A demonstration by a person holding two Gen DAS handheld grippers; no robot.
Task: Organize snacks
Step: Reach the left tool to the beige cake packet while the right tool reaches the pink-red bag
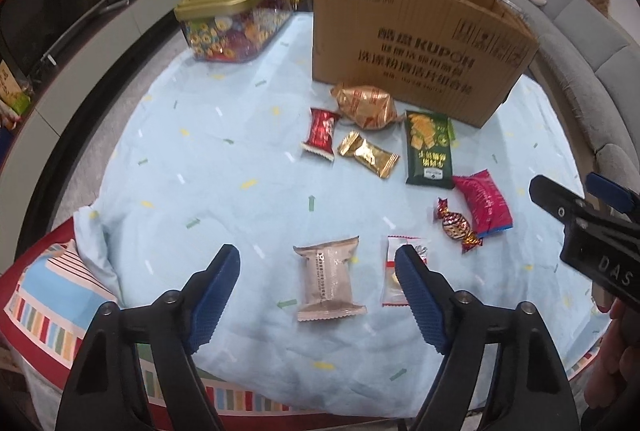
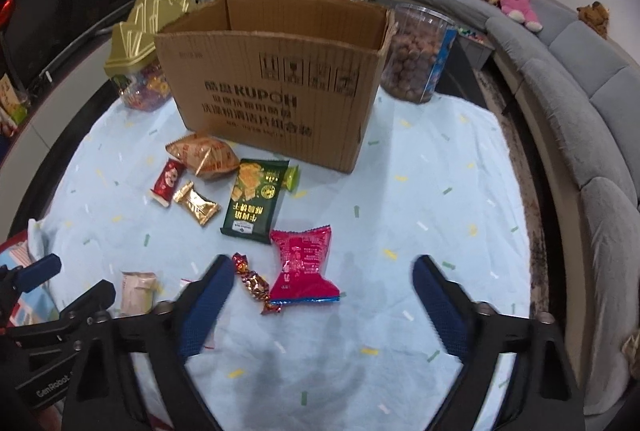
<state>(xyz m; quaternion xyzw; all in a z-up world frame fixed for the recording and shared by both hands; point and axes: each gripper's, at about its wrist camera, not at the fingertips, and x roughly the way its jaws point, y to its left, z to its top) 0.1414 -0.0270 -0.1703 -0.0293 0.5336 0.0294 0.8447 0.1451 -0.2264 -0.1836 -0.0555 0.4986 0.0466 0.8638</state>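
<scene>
Fingers of the left gripper (image 1: 318, 267) stand apart over the pale blue cloth (image 1: 208, 199), holding nothing; the beige packet (image 1: 329, 278) lies flat between them, untouched, and the clear wrapper (image 1: 394, 273) sits partly behind the right finger. The right gripper (image 2: 324, 273) is also spread and empty, above the pink packet (image 2: 302, 265) and the twisted candy (image 2: 256, 285) touching its left edge. At twelve o'clock from these lie the dark green packet (image 2: 256, 201), the small gold packet (image 2: 197, 205), the red packet (image 2: 166, 183) and the big gold bag (image 2: 204, 157), close together. Behind them the open cardboard box (image 2: 276, 87) blocks the far side. At eleven o'clock stands the gold-lidded jar (image 1: 236, 19); at one o'clock the clear tub (image 2: 418, 55). Open cloth stays free at three o'clock, before the grey sofa (image 2: 568, 87).
</scene>
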